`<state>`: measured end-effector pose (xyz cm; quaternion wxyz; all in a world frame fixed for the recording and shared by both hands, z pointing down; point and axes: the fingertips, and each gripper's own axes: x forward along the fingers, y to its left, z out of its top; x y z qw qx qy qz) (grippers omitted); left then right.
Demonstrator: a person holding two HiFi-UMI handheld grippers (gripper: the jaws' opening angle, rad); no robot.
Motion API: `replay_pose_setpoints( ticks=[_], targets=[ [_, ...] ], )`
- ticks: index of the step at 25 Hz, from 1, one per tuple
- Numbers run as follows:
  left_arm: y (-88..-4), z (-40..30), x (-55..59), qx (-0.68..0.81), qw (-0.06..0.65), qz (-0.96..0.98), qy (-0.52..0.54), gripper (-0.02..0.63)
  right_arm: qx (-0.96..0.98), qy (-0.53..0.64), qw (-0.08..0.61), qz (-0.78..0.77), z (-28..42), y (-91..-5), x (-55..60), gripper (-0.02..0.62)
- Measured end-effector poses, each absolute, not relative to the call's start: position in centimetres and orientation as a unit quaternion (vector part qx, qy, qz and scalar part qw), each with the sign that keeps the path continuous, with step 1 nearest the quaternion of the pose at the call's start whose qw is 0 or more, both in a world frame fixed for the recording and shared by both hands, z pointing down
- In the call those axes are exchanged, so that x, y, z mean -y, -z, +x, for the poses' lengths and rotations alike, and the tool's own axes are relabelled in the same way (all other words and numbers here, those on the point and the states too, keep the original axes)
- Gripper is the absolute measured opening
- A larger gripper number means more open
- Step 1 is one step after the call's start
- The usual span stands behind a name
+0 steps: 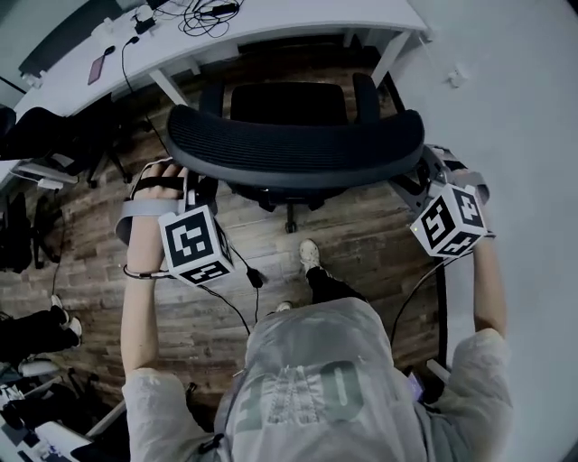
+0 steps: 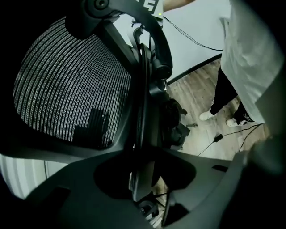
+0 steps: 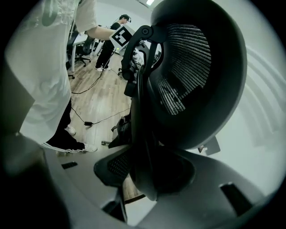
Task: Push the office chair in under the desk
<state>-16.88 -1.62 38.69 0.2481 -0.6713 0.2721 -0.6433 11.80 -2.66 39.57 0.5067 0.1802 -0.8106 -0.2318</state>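
A black mesh office chair (image 1: pixel 298 149) stands in front of the white desk (image 1: pixel 271 32), its seat (image 1: pixel 289 101) partly under the desk edge. My left gripper (image 1: pixel 185 185) grips the left rim of the backrest and my right gripper (image 1: pixel 417 170) grips the right rim. In the left gripper view the backrest's mesh (image 2: pixel 67 89) fills the left, and its frame edge runs down between the jaws of the left gripper (image 2: pixel 143 179). The right gripper view shows the same from the other side: the chair's mesh (image 3: pixel 187 67) above and its rim inside the right gripper (image 3: pixel 145 174).
Cables (image 1: pixel 203 16) and a phone (image 1: pixel 96 68) lie on the desk. Other dark chairs (image 1: pixel 54 144) stand at the left. A cable (image 1: pixel 244 271) trails over the wooden floor near my feet (image 1: pixel 310 254). A white surface (image 1: pixel 524 108) borders the right side.
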Motion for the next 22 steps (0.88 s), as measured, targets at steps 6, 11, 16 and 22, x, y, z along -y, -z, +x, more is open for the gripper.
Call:
replay_pose_setpoints(
  ticks=[6, 11, 16, 22],
  targets=[
    [-38.5, -13.9, 6.1, -0.275, 0.246, -0.667, 0.648, 0.164, 0.813, 0.239, 0.500, 0.179, 14.7, -39.5, 8.4, 0.163],
    [-38.5, -13.8, 10.2, -0.281, 0.240, -0.651, 0.663, 0.164, 0.817, 0.252, 0.489, 0.172, 15.0, -39.7, 12.4, 0.163],
    [-38.6, -13.0, 13.5, -0.280, 0.233, -0.646, 0.671, 0.163, 0.816, 0.261, 0.488, 0.166, 15.6, -39.6, 16.6, 0.163],
    [-38.7, -12.3, 16.6, -0.276, 0.227, -0.645, 0.675, 0.160, 0.812, 0.263, 0.490, 0.175, 16.3, -39.8, 21.0, 0.169]
  ],
)
